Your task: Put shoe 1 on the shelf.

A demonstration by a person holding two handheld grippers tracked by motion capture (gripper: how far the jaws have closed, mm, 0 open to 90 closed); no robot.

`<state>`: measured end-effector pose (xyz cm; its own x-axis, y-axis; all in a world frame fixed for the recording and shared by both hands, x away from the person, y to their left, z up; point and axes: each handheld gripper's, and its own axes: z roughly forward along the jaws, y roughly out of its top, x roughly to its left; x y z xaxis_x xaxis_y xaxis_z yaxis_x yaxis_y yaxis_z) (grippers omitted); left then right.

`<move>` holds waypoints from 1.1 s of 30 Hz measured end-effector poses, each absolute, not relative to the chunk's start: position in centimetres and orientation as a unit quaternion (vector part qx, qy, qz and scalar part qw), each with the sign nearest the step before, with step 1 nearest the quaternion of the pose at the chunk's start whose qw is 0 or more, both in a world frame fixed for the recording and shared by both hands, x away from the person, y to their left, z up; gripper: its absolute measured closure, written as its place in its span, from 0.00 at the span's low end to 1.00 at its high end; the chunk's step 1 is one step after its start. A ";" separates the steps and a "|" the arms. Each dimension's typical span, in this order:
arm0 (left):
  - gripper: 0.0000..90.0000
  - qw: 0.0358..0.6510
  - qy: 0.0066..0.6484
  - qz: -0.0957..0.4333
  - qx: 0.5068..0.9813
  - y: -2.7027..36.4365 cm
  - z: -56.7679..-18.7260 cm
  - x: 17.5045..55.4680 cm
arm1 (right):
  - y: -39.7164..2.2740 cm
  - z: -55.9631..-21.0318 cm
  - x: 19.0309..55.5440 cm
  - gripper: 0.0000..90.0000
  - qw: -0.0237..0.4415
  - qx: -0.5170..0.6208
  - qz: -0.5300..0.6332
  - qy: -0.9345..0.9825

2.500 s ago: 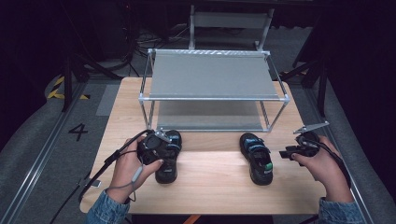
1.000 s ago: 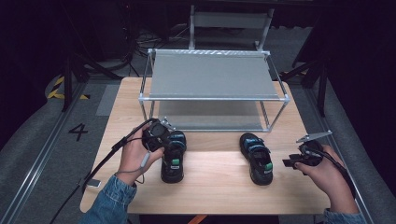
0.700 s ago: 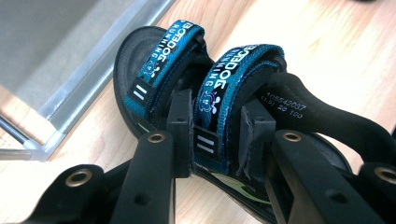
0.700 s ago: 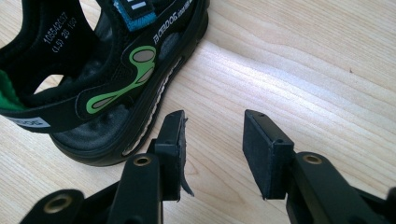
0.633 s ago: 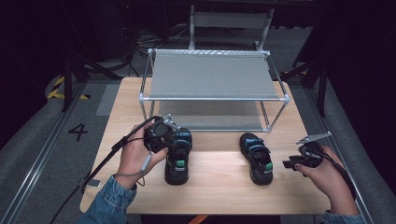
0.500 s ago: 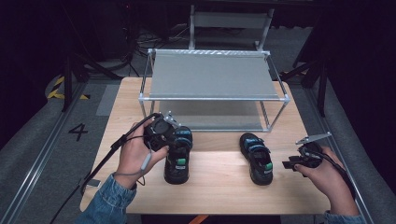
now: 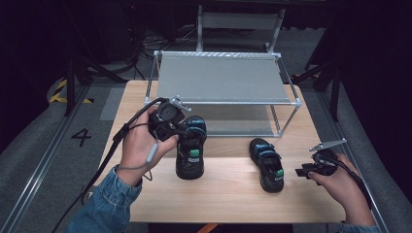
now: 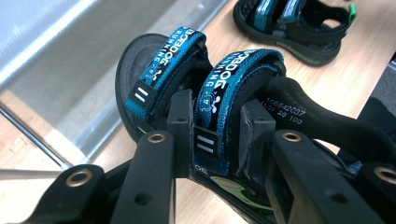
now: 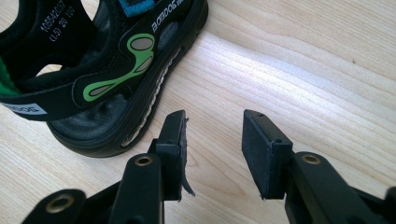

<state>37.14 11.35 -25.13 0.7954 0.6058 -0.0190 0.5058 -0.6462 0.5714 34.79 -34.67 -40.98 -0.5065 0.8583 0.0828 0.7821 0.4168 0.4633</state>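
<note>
On the counter, left of centre: left sandal held by left gripper, jaws clamped narrow across the rear blue strap. Pads pressed on both sides of that strap in the left gripper view; front blue strap free, just ahead of the jaws. Sandal tilted, toe end raised toward the rack, heel end low near the wood; cannot tell from the high view whether the heel touched the counter. Left hand wrapped round the gripper body, denim sleeve entering from the bottom edge, cable trailing down-left.

Right of centre: second sandal flat on the counter, sole down, well apart from the first. Same sandal seen far off in the left gripper view, and close in the right gripper view, green markings on its side.

Near the right edge of the counter: right gripper in right hand, jaws apart at medium width, nothing between them. In the right gripper view bare wood showed between the pads, left pad just beside the sandal's sole, not touching. Pad lining on the left jaw peeled at its lower corner.

Behind both sandals: metal two-tier rack standing at the back half of the counter, grey shelf on top, lower level open.
</note>
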 end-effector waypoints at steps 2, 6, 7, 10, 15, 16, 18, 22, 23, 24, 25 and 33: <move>0.79 0.287 0.307 0.088 0.903 11.3 -24.9 37.3 | -34.8 -41.0 34.7 0.68 0.083 0.490 0.227 0.837; 0.79 0.286 0.306 0.094 0.903 10.8 -23.8 37.9 | -35.0 -41.0 34.7 0.68 0.084 0.491 0.227 0.837; 0.79 0.286 0.306 0.094 0.903 10.8 -23.7 37.9 | -35.1 -41.1 34.6 0.68 0.085 0.491 0.227 0.837; 0.79 0.294 0.303 0.097 0.901 10.5 -23.2 38.4 | -35.2 -41.1 34.5 0.68 0.084 0.494 0.227 0.835; 0.79 0.312 0.307 0.089 0.895 10.4 -22.6 39.4 | -35.6 -41.3 34.2 0.68 0.082 0.499 0.226 0.832; 0.79 0.315 0.306 0.090 0.894 10.3 -22.5 39.5 | -35.7 -41.4 34.1 0.68 0.082 0.500 0.227 0.831; 0.79 0.316 0.306 0.095 0.893 10.2 -22.1 39.8 | -35.9 -41.3 34.0 0.68 0.081 0.502 0.227 0.831; 0.79 0.320 0.306 0.102 0.891 9.7 -21.3 40.4 | -36.4 -41.0 34.0 0.68 0.086 0.505 0.228 0.828; 0.79 0.323 0.306 0.104 0.890 9.7 -21.2 40.6 | -36.5 -40.8 34.1 0.69 0.091 0.504 0.229 0.828; 0.79 0.325 0.308 0.105 0.888 9.6 -21.0 40.8 | -36.6 -40.7 34.1 0.69 0.092 0.503 0.229 0.828; 0.79 0.327 0.309 0.105 0.887 9.5 -20.8 41.0 | -36.7 -40.6 34.1 0.69 0.093 0.503 0.230 0.828; 0.79 0.339 0.314 0.122 0.878 8.4 -19.7 43.1 | -37.1 -40.4 34.2 0.69 0.092 0.502 0.239 0.826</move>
